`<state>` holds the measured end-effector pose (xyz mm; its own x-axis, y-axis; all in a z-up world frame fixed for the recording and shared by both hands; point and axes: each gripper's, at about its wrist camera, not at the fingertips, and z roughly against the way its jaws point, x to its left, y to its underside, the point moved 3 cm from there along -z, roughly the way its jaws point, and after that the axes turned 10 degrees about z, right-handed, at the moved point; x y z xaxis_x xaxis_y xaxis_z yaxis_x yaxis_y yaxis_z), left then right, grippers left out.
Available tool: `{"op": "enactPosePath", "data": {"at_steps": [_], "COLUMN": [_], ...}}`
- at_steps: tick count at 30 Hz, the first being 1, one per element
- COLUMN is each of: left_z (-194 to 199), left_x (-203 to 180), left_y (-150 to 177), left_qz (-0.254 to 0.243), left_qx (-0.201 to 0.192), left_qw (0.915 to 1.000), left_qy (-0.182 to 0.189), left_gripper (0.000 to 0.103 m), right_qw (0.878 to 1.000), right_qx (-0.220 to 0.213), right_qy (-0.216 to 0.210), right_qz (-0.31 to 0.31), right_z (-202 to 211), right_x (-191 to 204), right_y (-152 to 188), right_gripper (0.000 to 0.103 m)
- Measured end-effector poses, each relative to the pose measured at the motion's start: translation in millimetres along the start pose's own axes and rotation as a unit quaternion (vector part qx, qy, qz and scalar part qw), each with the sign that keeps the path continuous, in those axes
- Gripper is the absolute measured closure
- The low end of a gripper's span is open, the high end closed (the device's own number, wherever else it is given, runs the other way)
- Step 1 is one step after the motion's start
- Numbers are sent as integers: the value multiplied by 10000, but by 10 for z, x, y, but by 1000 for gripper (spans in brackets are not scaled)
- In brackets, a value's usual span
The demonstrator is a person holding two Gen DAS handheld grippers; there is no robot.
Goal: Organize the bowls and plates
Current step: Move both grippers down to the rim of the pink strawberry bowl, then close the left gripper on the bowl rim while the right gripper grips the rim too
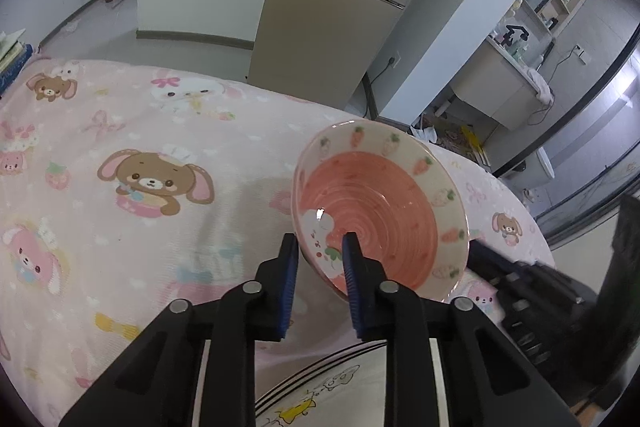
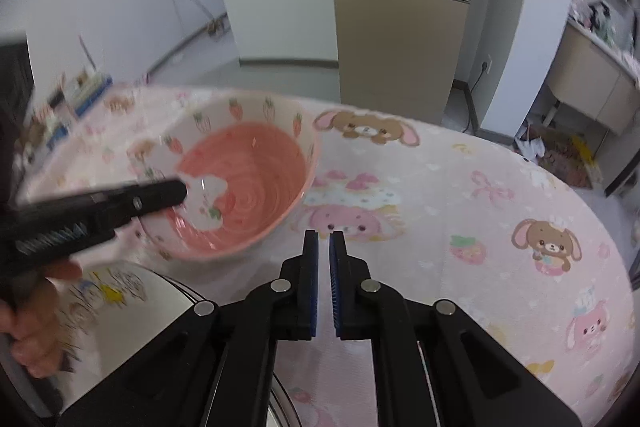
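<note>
Home dining area is indicated: tall fridge (image 1: 332,15) seen beyond the gripper tips, cartoon-bunny tablecloth (image 1: 132,163) spread beneath them

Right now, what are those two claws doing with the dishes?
Left gripper clamped on pink bowl rim, bowl tilted. Right gripper shut, empty. White plate near the bowl. Nothing blocking.

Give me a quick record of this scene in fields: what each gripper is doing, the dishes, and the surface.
left gripper: shut on the pink bowl's rim
pink bowl: tilted, carrot and strawberry border
right gripper: shut, nothing between its fingers
white plate: near edge, cartoon print, partly hidden
surface: pink cartoon tablecloth
</note>
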<state>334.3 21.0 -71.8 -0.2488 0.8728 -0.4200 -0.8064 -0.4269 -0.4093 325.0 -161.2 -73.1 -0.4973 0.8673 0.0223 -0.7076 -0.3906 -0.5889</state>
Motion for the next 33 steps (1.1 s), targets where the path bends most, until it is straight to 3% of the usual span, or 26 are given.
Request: {"op": "enactPosePath", "data": {"at_steps": [3,5,7,8,10,14,16,24,28,33], "left_z": [8,7,7,8,7,-17,-27,-88,-153,-177], "left_x": [1,-1,-1,2,13,140,158,250,278,295], "left_y": [-3,0,-5,-4,-11,-32,-52,-73,-77,-74], "left_qz": [0,-4,-11,1,45,382,422,822,1016,1154], "left_qx": [-62,-57,-62,-65,-67,103,148,331,552,454], "left_qw": [10000,10000,10000,10000,9999,9987,9983,9940,9899,9878], "left_qy": [-21,-9,14,30,75,315,384,645,823,940], "left_gripper": [80,80,80,80,80,80,80,76,74,73], "right_qw": [9980,9922,9868,9850,9843,9892,9866,9899,9863,9859], "right_qx": [-261,-451,-559,-610,-571,-223,-216,288,325,340], "right_qy": [-343,-777,-982,-1074,-1175,-976,-1193,-1090,-1270,-1251], "right_qz": [-473,-861,-1157,-1208,-1187,-1068,-1094,-858,-1002,-1060], "right_z": [73,89,89,84,37,-171,-196,-422,-494,-519], "right_x": [-122,-180,-197,-175,-115,-14,8,35,-30,-44], "right_y": [-61,-104,-125,-141,-167,-151,-153,-203,-204,-201], "right_gripper": [97,88,48,43,43,44,57,65,66,64]}}
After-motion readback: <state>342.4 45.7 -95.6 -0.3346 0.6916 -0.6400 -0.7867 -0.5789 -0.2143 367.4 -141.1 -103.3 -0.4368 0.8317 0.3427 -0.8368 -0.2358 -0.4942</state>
